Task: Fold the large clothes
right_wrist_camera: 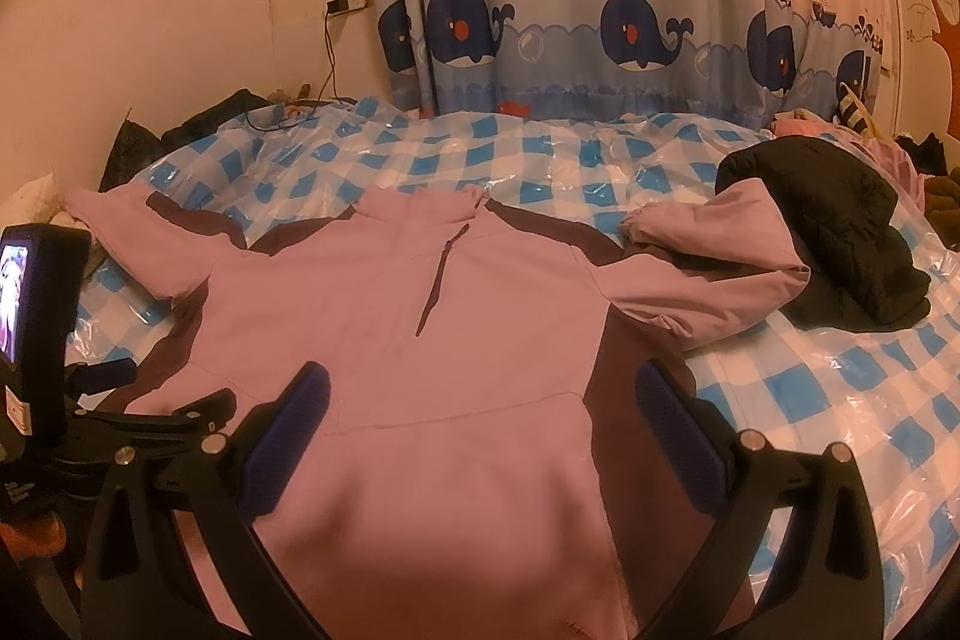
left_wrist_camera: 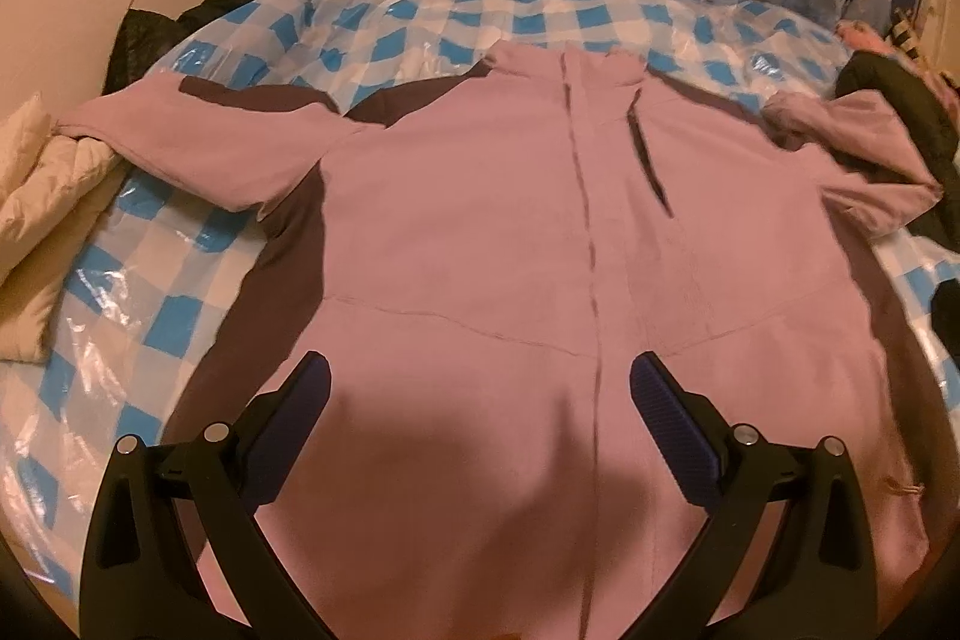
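Note:
A large pink jacket (left_wrist_camera: pixel 480 220) with dark brown side and shoulder panels lies flat, front up, on the bed, collar at the far end. Its left sleeve (left_wrist_camera: pixel 198 136) stretches out to the left; its right sleeve (right_wrist_camera: pixel 708 268) is bunched and folded back at the right. My left gripper (left_wrist_camera: pixel 480 388) hovers open above the jacket's lower front, near the zip line. In the right wrist view, my right gripper (right_wrist_camera: pixel 483 400) hangs open over the jacket's (right_wrist_camera: pixel 390 328) lower right part, by the brown side panel. Neither gripper holds anything. The left gripper (right_wrist_camera: pixel 102 376) shows at the left edge of that view.
The bed carries a blue and white checked cover (left_wrist_camera: pixel 420 16) under clear plastic. A black garment (right_wrist_camera: pixel 840 232) lies at the right beside the bunched sleeve. A cream quilt (left_wrist_camera: pixel 42 196) lies at the left edge. Whale-print curtains (right_wrist_camera: pixel 600 28) and a wall stand behind.

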Tool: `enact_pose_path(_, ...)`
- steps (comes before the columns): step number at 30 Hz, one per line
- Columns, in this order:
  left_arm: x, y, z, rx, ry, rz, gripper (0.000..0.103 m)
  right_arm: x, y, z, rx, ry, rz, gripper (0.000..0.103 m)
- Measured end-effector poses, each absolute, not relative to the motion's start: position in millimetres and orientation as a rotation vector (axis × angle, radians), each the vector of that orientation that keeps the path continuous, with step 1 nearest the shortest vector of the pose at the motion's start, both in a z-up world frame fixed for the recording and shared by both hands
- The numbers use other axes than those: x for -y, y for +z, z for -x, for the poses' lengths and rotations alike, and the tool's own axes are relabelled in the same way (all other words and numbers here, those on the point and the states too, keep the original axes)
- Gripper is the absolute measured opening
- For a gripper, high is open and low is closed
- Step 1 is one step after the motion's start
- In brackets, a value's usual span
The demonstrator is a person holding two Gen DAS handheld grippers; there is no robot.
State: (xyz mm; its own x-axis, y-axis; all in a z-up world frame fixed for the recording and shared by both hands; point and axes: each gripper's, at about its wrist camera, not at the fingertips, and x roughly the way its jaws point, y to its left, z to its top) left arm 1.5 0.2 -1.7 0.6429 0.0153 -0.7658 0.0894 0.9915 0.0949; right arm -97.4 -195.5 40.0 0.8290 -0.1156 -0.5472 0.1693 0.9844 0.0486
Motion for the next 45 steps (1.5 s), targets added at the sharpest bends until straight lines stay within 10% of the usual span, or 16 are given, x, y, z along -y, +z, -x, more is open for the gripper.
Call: enact_pose_path(45, 2.8, -12.3, -7.2, -0.902, -0.071, -0.158, 0.097, 205.2, 39.1, 96.1, -0.586, -0.14, -0.118, 0.098)
